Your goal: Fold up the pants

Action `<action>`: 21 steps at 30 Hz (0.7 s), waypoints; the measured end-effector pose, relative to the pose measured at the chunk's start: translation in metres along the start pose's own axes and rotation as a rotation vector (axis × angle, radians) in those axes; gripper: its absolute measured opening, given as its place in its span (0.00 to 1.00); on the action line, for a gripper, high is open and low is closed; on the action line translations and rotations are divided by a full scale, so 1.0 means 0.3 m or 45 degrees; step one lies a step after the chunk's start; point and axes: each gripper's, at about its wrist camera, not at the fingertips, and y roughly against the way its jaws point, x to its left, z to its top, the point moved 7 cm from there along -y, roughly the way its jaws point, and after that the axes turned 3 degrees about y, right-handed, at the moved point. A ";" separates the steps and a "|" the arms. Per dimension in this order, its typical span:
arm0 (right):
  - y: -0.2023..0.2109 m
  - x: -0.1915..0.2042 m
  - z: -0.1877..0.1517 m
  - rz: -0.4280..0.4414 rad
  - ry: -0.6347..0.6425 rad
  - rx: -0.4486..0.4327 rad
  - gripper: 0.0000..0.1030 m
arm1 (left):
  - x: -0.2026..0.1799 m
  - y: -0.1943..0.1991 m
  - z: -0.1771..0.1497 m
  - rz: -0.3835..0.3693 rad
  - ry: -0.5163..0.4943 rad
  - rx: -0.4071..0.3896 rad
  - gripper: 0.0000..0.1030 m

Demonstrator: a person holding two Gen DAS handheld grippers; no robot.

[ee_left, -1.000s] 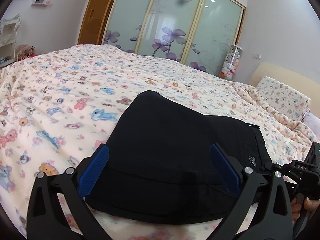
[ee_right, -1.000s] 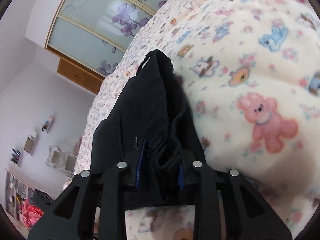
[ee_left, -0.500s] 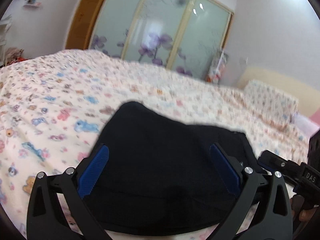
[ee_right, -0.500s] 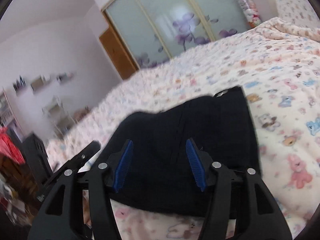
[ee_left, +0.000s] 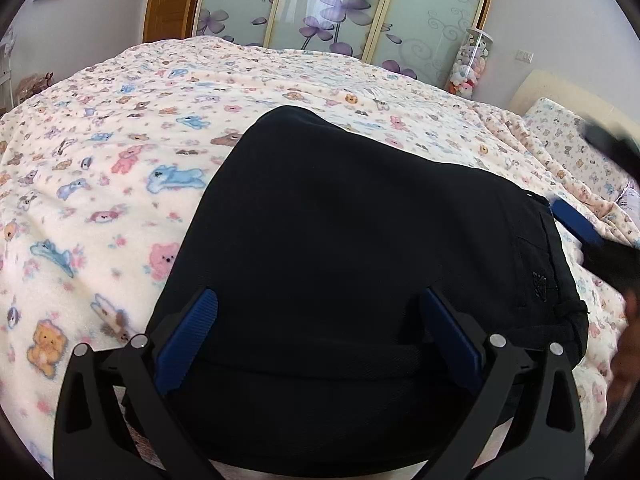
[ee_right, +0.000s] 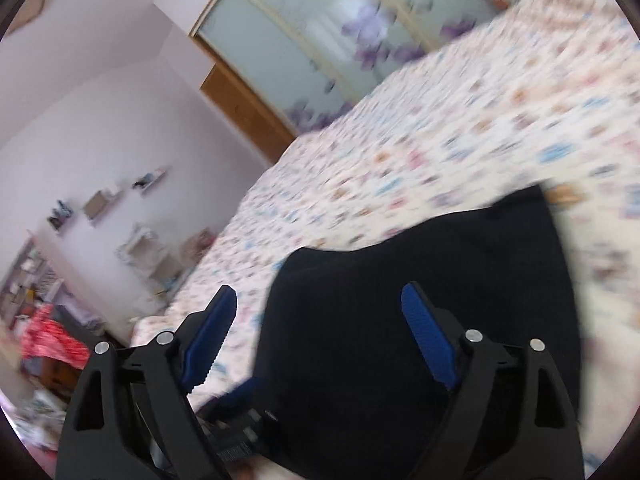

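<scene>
Lying folded into a compact dark bundle, the black pants (ee_left: 360, 264) are seen on a bed covered by a cream blanket (ee_left: 100, 168) printed with small bears and other animals. The left claw (ee_left: 316, 340) is held just above the near edge of the pants, its blue pads (ee_left: 188, 344) spread wide and nothing gripped between them. At the right edge of the left wrist view, part of the right claw (ee_left: 576, 224) is glimpsed beside the waistband end of the pants, blurred.

In the right wrist view, much smeared by motion, the right claw (ee_right: 320, 328) is likewise shown wide apart and empty, tilted over the near side of the pants (ee_right: 420, 300), with one blue pad (ee_right: 208, 336) over the blanket (ee_right: 460, 120) and the other over the dark cloth. Below it, part of the left claw (ee_right: 240, 416) is caught at the near edge of the pants.

Behind the bed, frosted sliding doors (ee_left: 340, 4) decorated with purple flowers are visible, flanked by a wooden door (ee_left: 168, 0). A clear tube of plush toys (ee_left: 468, 64) is stood against the wall, and a pillow (ee_left: 568, 140) in matching print is seen at the right.
</scene>
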 end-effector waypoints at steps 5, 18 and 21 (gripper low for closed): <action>-0.220 -0.113 -0.008 -0.046 -0.187 0.162 0.80 | 0.004 0.001 0.002 0.002 -0.001 0.001 0.98; 0.055 -0.239 0.023 -0.242 -0.143 -0.035 0.88 | 0.001 -0.011 0.002 -0.004 -0.009 0.012 0.98; 0.051 -0.347 -0.022 -0.217 -0.227 0.016 0.75 | 0.000 -0.014 0.001 -0.003 -0.017 0.012 0.98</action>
